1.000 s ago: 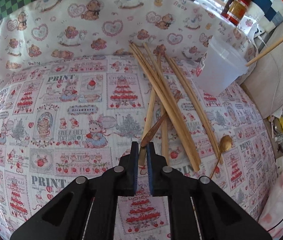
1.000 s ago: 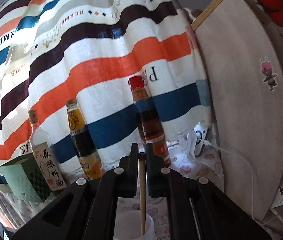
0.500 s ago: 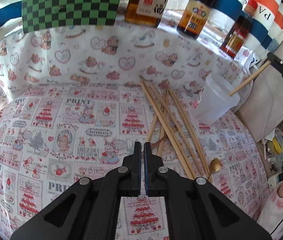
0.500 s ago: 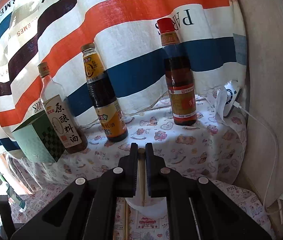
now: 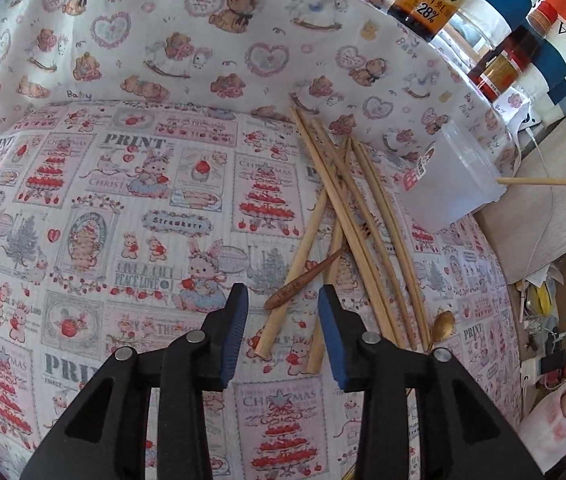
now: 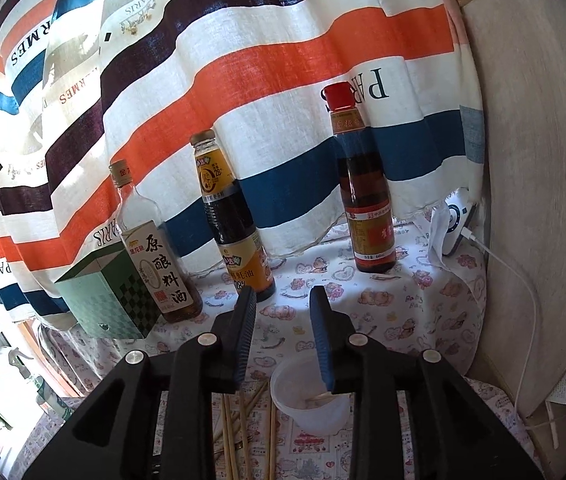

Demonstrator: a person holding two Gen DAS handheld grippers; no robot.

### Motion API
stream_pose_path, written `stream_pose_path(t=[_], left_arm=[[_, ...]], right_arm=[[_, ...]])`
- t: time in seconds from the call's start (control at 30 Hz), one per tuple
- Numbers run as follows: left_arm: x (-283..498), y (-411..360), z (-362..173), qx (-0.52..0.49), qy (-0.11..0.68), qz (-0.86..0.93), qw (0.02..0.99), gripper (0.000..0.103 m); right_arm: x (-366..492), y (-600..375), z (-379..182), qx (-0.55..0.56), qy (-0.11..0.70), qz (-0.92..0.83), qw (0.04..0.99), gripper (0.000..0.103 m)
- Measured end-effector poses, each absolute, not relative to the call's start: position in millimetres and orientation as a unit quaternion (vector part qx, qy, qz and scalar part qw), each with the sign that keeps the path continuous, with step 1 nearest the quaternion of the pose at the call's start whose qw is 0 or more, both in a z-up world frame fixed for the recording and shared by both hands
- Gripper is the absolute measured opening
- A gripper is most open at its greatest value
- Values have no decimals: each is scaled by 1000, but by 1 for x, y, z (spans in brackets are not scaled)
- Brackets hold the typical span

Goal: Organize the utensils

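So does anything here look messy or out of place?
Yes. The chopsticks lie crisscrossed in a loose heap on the cloth, with a dark wooden spoon across them. Only one stick sits in the cup, poking over its rim.

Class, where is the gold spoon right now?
In the left wrist view, the gold spoon lies on the printed tablecloth at the lower right end of the chopstick pile, just right of the left tool.
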State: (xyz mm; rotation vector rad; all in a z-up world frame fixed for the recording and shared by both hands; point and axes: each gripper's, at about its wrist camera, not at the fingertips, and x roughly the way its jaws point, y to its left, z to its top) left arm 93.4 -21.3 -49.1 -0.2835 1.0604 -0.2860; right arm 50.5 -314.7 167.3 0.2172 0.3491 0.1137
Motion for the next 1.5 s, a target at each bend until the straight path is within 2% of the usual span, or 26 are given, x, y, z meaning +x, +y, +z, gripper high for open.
stream_pose_path(t=[0.07, 0.3, 0.4, 0.57, 0.7, 0.9, 1.2, 1.3, 1.33, 1.5], left_arm=[[92, -28, -47, -120, 498, -144, 847, 29], [95, -32, -55, -105, 512, -128, 843, 28], [96, -32, -56, -101, 508, -125, 846, 15], [93, -37, -51, -98, 493, -142, 853, 8], [82, -35, -29, -100, 453, -154, 872, 7], [63, -34, 6, -97, 386, -159, 904, 6], [50, -21, 32, -118, 311, -172, 927, 6], [46, -20, 37, -116, 298, -174, 931, 4], [45, -21, 39, -114, 297, -172, 932, 1], [43, -18, 42, -114, 291, -169, 935, 0]], right_arm=[[43, -311, 172, 102, 166, 61, 979, 30], [5, -279, 171, 73, 181, 113, 974, 31], [-3, -264, 148, 60, 200, 125, 970, 31], [15, -266, 90, 86, 265, 111, 954, 31], [35, -274, 51, 97, 314, 106, 938, 31], [56, -278, 23, 87, 352, 79, 928, 31], [55, -268, 17, 79, 362, 89, 924, 31], [53, -264, 18, 71, 360, 89, 926, 31], [53, -264, 18, 72, 361, 90, 925, 31], [54, -262, 15, 68, 366, 92, 923, 31]])
